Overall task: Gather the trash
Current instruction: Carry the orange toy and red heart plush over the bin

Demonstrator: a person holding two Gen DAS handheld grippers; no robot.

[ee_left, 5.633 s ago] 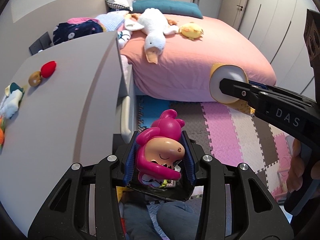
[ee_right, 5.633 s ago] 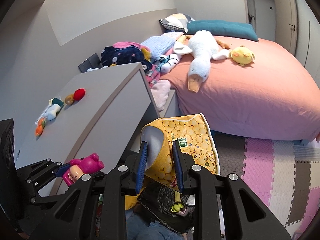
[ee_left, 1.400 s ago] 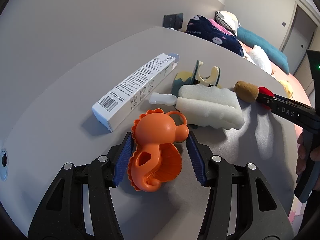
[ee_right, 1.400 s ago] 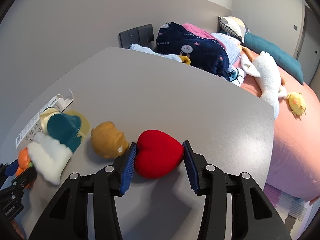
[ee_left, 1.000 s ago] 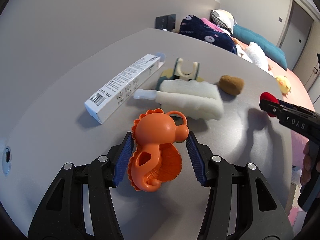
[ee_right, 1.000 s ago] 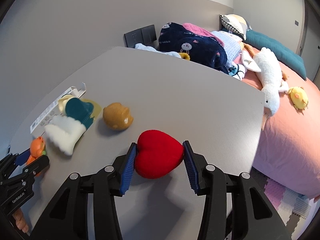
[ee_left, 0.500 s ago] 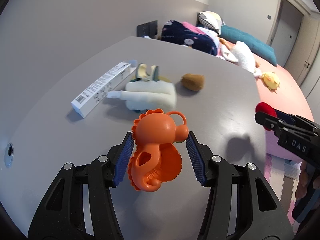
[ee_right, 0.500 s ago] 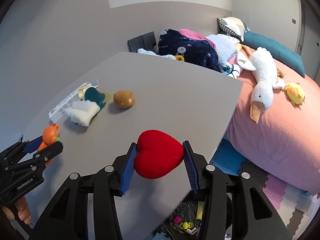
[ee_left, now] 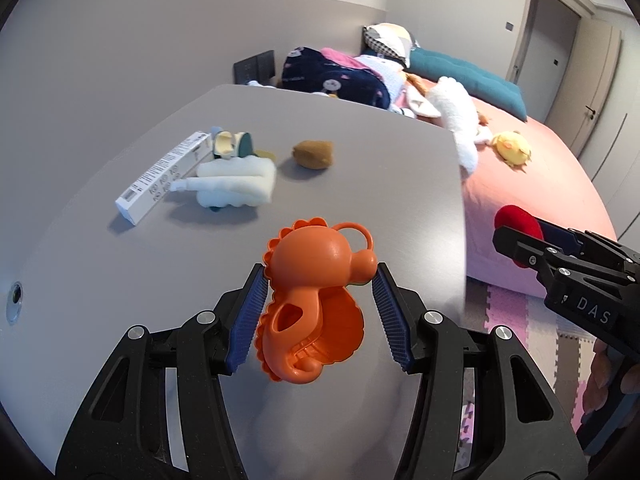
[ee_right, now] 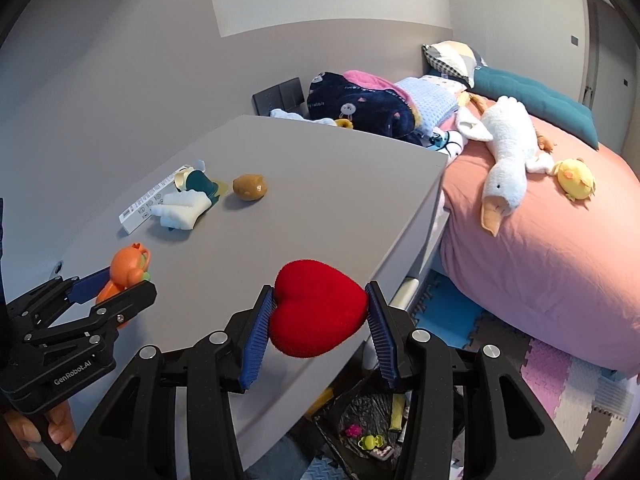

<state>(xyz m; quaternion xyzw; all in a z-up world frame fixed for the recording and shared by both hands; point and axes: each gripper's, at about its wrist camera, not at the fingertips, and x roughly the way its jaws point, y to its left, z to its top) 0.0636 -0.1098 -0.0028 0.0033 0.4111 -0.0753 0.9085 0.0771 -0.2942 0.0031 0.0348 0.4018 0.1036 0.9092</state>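
My left gripper (ee_left: 318, 314) is shut on an orange plastic toy (ee_left: 316, 300), held above the grey table (ee_left: 360, 168). My right gripper (ee_right: 320, 322) is shut on a red plush heart (ee_right: 316, 312) near the table's front corner. The left gripper (ee_right: 116, 288) with the orange toy (ee_right: 126, 270) shows at the left of the right wrist view. The red heart (ee_left: 516, 218) shows at the right of the left wrist view. On the floor below the table edge lies a black trash bag (ee_right: 368, 428) with small items in it.
On the table lie a white box (ee_left: 164, 178), a white foam piece (ee_left: 236, 188), a teal and cream item (ee_left: 234, 144) and a brown plush (ee_left: 312, 154). A pink bed (ee_right: 560, 248) with a plush goose (ee_right: 504, 168) stands to the right. Foam mats (ee_right: 560, 364) cover the floor.
Both grippers have drawn back from the items on the table and risen, each keeping its toy. The right gripper now hangs at the table's edge with the trash bag in view below.
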